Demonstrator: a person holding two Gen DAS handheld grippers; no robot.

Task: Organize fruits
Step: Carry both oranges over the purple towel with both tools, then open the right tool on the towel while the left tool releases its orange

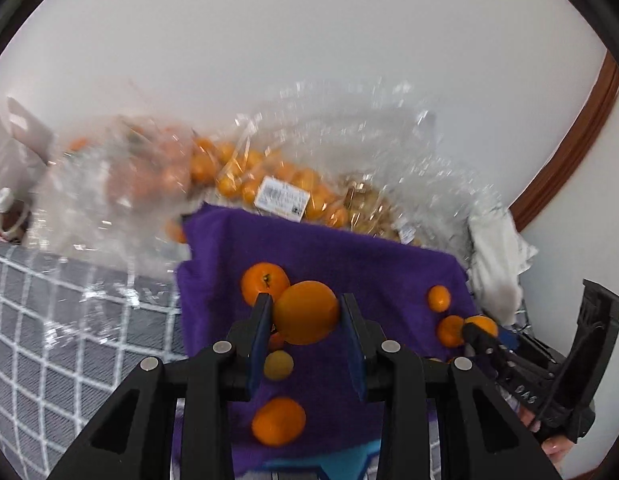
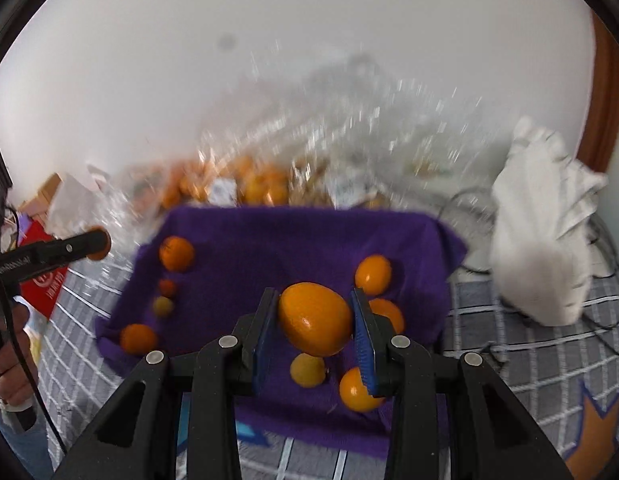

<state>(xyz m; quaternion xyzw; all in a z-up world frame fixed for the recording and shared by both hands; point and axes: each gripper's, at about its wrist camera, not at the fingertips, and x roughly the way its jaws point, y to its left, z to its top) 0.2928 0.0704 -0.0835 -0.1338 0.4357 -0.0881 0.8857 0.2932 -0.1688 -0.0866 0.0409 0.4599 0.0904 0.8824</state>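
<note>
My left gripper (image 1: pixel 306 314) is shut on an orange (image 1: pixel 307 312) and holds it above a purple cloth (image 1: pixel 349 256). My right gripper (image 2: pixel 315 320) is shut on another orange (image 2: pixel 315 319) above the same purple cloth (image 2: pixel 293 236). Several loose oranges lie on the cloth, one at its far left (image 1: pixel 265 283) and one near its front (image 1: pixel 278 421). A small yellowish fruit (image 1: pixel 278 365) lies below the left gripper. In the right wrist view the left gripper (image 2: pixel 99 245) shows at the left with its orange; in the left wrist view the right gripper (image 1: pixel 483 330) shows at the right.
Clear plastic bags of small oranges (image 1: pixel 269 184) lie behind the cloth against a white wall. A white crumpled cloth (image 2: pixel 545 232) sits at the right. The cloth lies on a grey checked bedcover (image 1: pixel 69 320). A red packet (image 2: pixel 41 280) lies at the left.
</note>
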